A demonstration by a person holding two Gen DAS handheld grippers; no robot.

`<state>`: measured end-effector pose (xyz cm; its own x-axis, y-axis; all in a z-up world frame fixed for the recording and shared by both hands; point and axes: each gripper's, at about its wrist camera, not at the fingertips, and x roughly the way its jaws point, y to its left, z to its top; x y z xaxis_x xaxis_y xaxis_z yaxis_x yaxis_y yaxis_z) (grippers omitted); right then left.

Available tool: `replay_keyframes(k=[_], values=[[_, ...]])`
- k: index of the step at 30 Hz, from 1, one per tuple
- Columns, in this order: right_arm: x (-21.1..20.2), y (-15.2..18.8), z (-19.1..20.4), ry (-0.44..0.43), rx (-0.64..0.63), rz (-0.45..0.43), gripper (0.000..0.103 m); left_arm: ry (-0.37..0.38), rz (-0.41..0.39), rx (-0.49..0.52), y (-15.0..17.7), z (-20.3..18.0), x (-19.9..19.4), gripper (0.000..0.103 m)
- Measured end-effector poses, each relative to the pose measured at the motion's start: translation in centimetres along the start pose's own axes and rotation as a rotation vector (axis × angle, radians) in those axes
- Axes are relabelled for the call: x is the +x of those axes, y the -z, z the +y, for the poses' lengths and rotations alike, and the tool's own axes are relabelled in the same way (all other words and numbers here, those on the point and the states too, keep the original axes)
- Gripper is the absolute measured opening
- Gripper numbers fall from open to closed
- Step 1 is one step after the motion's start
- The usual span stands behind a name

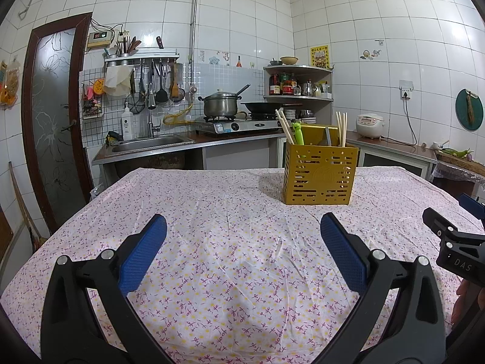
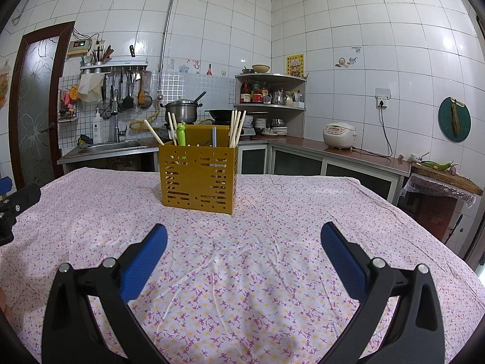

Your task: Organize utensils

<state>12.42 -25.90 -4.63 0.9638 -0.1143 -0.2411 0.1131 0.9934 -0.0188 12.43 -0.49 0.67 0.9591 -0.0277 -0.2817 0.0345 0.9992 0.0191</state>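
A yellow perforated utensil holder (image 1: 319,174) stands upright on the flowered tablecloth (image 1: 227,242); it also shows in the right wrist view (image 2: 198,179). In it stand wooden chopsticks (image 1: 285,127) on the left, more chopsticks (image 1: 342,129) on the right, a green-handled utensil (image 1: 298,133) and a grey one. My left gripper (image 1: 242,236) is open and empty, low over the cloth, short of the holder and to its left. My right gripper (image 2: 242,239) is open and empty, short of the holder and to its right.
The right gripper's body (image 1: 454,248) shows at the left view's right edge; the left gripper's body (image 2: 12,206) at the right view's left edge. Behind the table are a sink (image 1: 151,144), a stove with a pot (image 1: 220,103), a corner shelf and a rice cooker (image 2: 339,135).
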Motion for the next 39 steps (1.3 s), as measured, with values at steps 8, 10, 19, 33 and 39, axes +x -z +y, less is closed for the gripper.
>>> replay_keyframes(k=[8, 10, 19, 33, 39], values=[[-0.01, -0.03, 0.01, 0.000, -0.001, 0.000, 0.099, 0.004, 0.002, -0.001, 0.11, 0.08, 0.01, 0.098], [-0.02, -0.04, 0.02, 0.000, -0.001, 0.001, 0.099, 0.014, 0.004, 0.002, 0.14, 0.03, 0.02, 0.098], [0.06, 0.06, 0.02, 0.000, -0.002, 0.001, 0.099, 0.024, 0.021, 0.002, 0.11, -0.04, 0.06, 0.098], [0.05, 0.21, 0.05, 0.000, -0.003, 0.003, 0.099, 0.003, 0.035, -0.006, 0.03, 0.15, 0.38, 0.098], [0.12, 0.09, -0.01, -0.001, -0.003, 0.003, 0.099, -0.006, 0.026, 0.008, 0.07, 0.06, 0.24, 0.098]])
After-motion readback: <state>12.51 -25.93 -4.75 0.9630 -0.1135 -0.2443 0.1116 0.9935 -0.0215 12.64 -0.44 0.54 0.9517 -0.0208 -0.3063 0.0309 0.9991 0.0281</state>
